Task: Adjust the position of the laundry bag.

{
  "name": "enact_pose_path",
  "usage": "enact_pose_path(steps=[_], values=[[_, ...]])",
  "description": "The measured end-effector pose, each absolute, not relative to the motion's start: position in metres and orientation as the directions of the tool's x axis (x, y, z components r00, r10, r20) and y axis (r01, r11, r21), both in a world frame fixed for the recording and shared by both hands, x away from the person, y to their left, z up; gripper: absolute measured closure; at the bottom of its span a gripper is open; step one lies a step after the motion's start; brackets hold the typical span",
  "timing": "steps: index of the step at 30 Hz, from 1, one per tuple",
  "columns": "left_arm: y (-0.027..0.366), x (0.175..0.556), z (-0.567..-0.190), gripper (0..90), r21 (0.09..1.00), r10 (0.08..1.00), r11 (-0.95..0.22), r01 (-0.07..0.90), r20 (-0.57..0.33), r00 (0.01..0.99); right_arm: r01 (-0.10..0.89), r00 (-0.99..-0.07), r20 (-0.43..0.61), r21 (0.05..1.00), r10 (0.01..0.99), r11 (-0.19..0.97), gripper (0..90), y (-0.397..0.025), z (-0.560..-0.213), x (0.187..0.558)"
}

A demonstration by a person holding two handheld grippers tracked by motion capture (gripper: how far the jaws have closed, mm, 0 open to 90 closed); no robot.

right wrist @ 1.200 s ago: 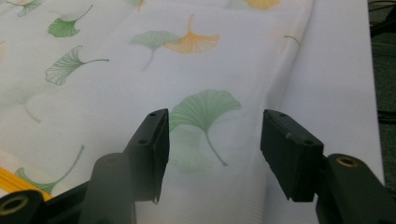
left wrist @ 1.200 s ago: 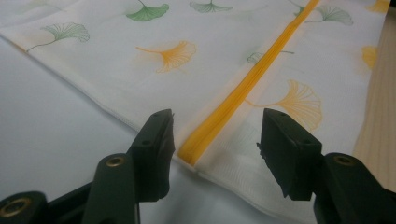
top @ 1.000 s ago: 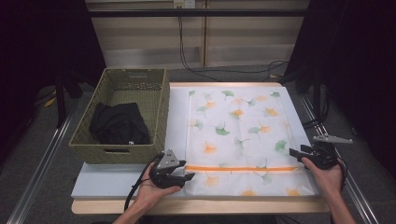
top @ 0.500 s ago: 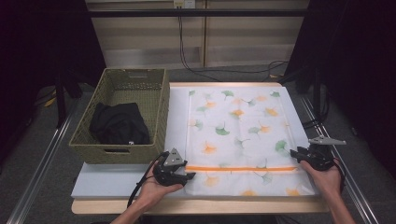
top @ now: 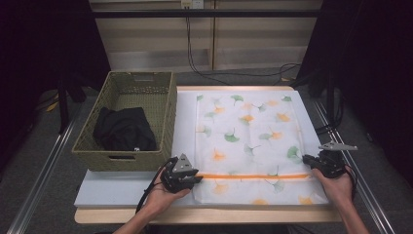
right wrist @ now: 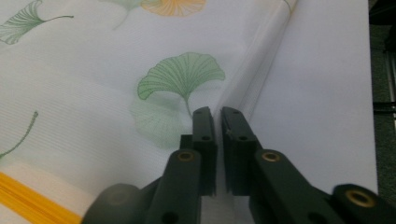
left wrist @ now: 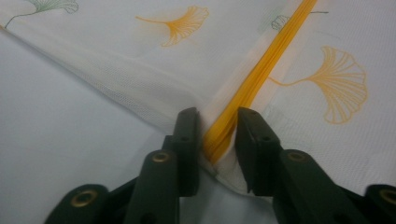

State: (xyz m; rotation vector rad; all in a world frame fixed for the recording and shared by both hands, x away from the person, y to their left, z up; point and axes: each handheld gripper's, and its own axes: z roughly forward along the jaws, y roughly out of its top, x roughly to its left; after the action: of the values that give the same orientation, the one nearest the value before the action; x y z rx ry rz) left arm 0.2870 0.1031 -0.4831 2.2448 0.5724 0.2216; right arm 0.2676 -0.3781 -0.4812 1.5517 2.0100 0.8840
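Straddling the orange zipper [left wrist: 243, 98] at its near end, left gripper [left wrist: 218, 122] with jaws apart, one on each side of the zipper teeth, not yet pinched. Lay flat straight ahead of both grippers: a white mesh laundry bag [top: 248, 146] printed with green and orange leaves, spread on a pale mat [top: 122, 187] over the table. Sat at the opposite end of the zipper line, right gripper [right wrist: 217, 116], jaws nearly together at the bag's side edge, a thin sliver of mesh seemingly caught between them, though hard to tell for sure. Stood off beyond the left gripper and away from the bag: a woven basket [top: 165, 122] holding a dark bundle of cloth [top: 124, 129]. Judged very light, thin and limp, that mesh: likely to wrinkle, sag and slide on the smooth mat under any tug, and prone to slipping out of a shallow pinch. Best taken at the stiffer zipper tape or a folded seam edge, with the far end held taut so the fabric did not bunch.
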Motion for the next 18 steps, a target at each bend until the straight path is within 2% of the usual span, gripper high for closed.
enact_pose_path(steps=[2, 4, 7, 18], values=[[0.104, 0.287, -0.483, 76.4, 0.737, 0.464, -0.593, 0.325, -0.017, 0.886, 0.675, -0.263, 0.040, 0.721, 0.964, 0.155, 89.5, -0.379, -0.481, 0.268], [0.103, 0.287, -0.483, 77.2, 0.746, 0.476, -0.568, 0.348, -0.047, 0.878, 0.663, -0.283, 0.050, 0.731, 0.958, 0.157, 90.0, -0.381, -0.482, 0.268], [0.105, 0.289, -0.482, 79.1, 0.733, 0.467, -0.589, 0.341, -0.036, 0.883, 0.661, -0.288, 0.076, 0.737, 0.954, 0.141, 90.0, -0.383, -0.483, 0.268], [0.113, 0.289, -0.479, 79.9, 0.725, 0.504, -0.581, 0.371, -0.038, 0.863, 0.631, -0.333, 0.068, 0.757, 0.941, 0.168, 90.0, -0.371, -0.479, 0.270]])
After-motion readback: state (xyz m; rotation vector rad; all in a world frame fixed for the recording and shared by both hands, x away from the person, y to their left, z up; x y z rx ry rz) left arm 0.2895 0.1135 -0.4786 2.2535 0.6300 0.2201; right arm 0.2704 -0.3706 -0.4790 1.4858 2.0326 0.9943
